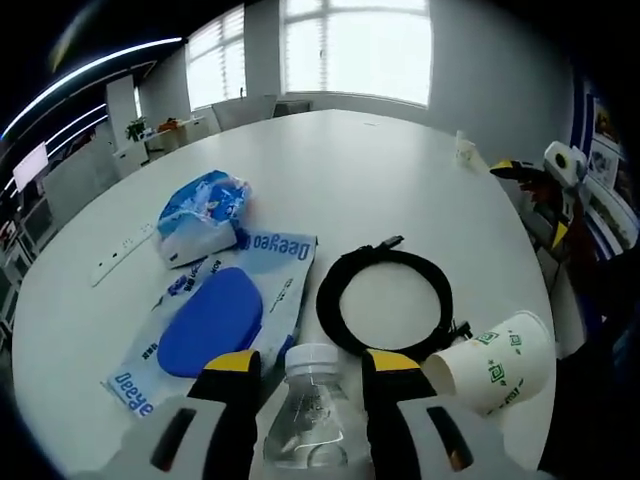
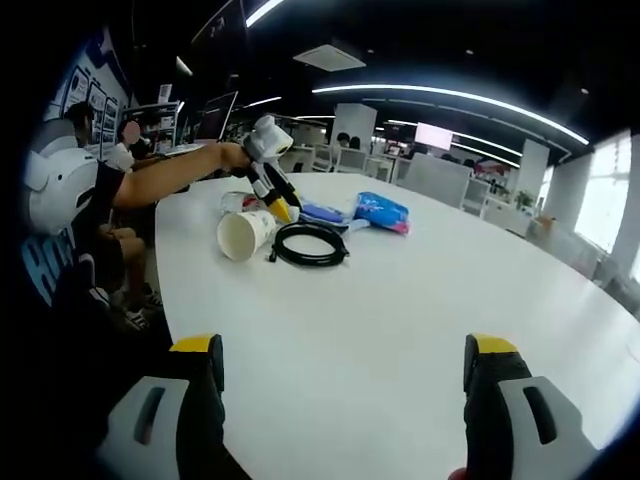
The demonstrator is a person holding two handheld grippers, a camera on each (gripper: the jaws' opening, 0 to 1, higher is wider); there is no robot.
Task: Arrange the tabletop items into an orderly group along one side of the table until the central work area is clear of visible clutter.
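Observation:
A clear plastic bottle [image 1: 312, 405] with a white cap sits between the jaws of my left gripper [image 1: 312, 365], which press its sides. A paper cup [image 1: 492, 365] lies on its side to the right of it. Beyond them lies a coiled black cable [image 1: 328, 300]. A flat Deeyeo pack [image 1: 215, 320] with a blue oval and a blue tissue pack [image 1: 200, 215] lie to the left. My right gripper [image 2: 342, 350] stands open above bare table, far from the group. From there I see the left gripper [image 2: 280, 205], the cup [image 2: 243, 233], the cable [image 2: 282, 240] and the tissue pack [image 2: 380, 210].
The round white table [image 1: 340, 170] holds a white power strip [image 1: 122, 253] at its left edge and a small white object [image 1: 465, 150] at the far right. The right gripper [image 1: 535, 200] shows at the right edge. Seated people [image 2: 80, 130] are beside the table.

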